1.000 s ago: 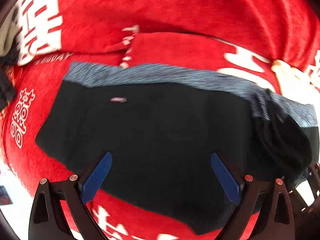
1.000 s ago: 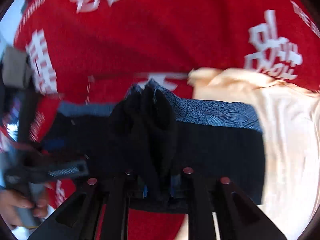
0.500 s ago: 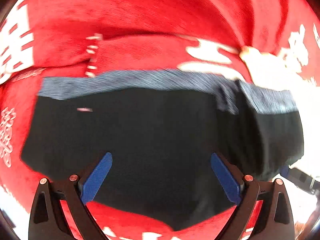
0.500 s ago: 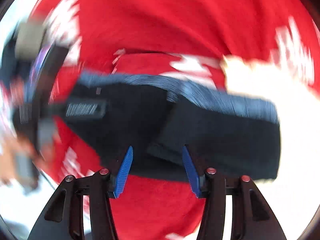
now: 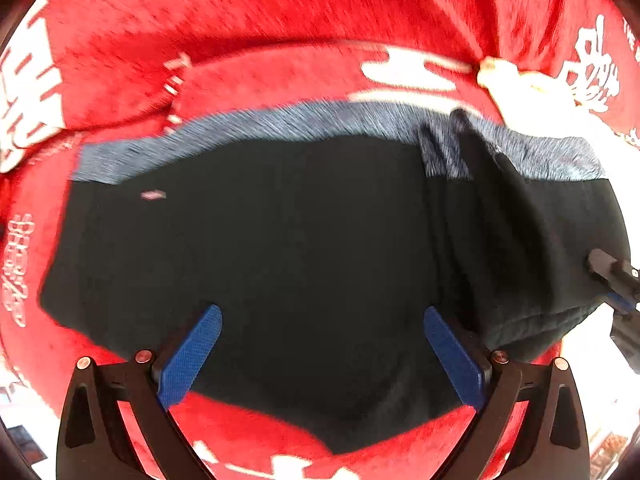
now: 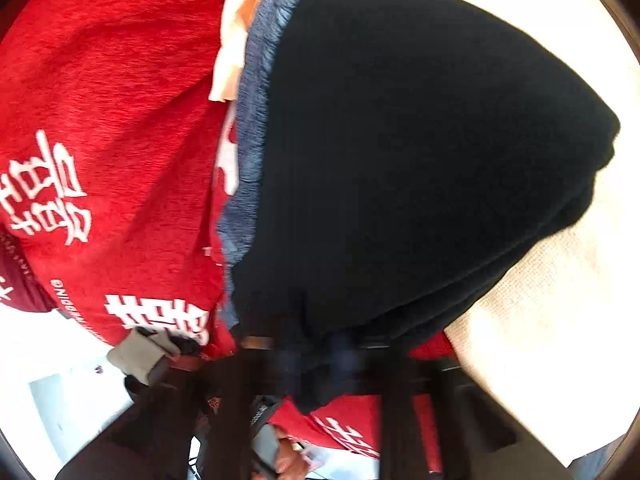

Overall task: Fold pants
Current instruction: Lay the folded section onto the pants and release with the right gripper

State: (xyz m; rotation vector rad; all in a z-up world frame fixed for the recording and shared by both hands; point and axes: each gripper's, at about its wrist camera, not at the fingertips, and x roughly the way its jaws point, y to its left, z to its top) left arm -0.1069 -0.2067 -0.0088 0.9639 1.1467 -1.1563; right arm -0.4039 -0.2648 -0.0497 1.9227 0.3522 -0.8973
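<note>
Black pants with a grey-blue waistband lie folded on a red cloth. My left gripper is open, its blue fingertips spread just above the near edge of the pants, holding nothing. The right part of the pants is a doubled-over fold. In the right wrist view the pants fill the frame, turned sideways. My right gripper is blurred at the bottom, its fingers close together at the pants' near edge; whether it grips is unclear. Its tip shows in the left wrist view.
The red cloth with white characters covers the surface. A cream towel lies under and beside the pants on the right. A pale peach cloth edge shows by the waistband. White floor lies beyond the near edge.
My right gripper let go of the lifted fold, which dropped flat onto the pants, then swung round and came in close at the pants' edge. My left gripper stayed open over the pants.
</note>
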